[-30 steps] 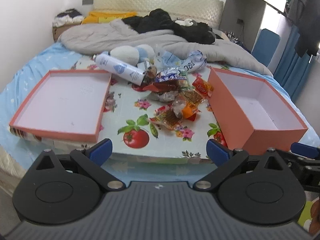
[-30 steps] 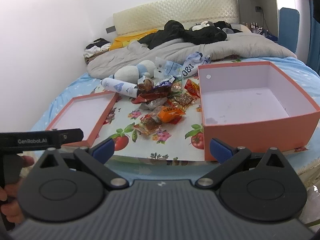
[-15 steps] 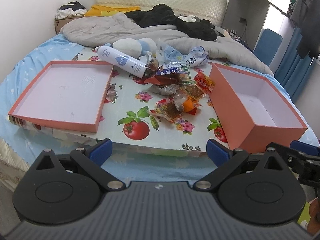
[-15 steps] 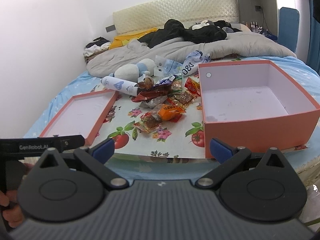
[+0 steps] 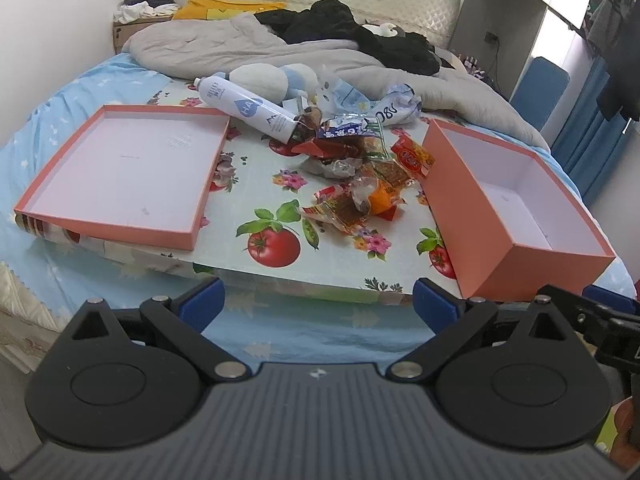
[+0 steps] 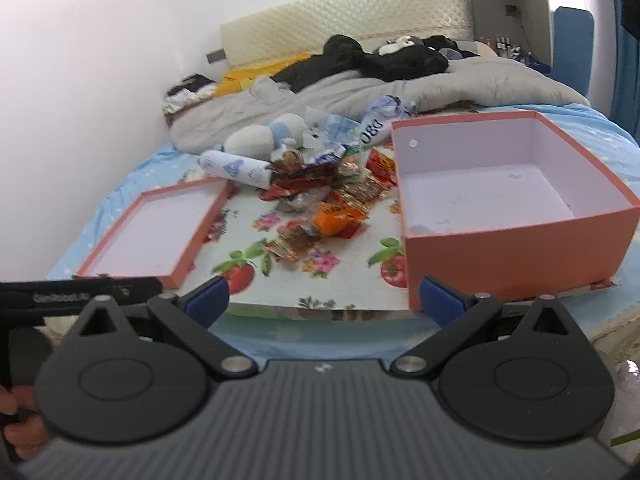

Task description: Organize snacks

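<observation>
Both grippers, left (image 5: 316, 296) and right (image 6: 323, 294), spread wide and empty at the bed's near edge; snack pile (image 5: 352, 172) lies ahead between lid (image 5: 120, 168) and box (image 5: 516, 208), strung near-to-far; neither clearly nearer.

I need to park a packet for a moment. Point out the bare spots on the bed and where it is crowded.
Free: the floral cloth between the lid and the snack pile, and its near strip by the tomato print. The lid and the deep box are both empty. Crowded: the snack pile and the spray can with the plush toy behind it.
</observation>
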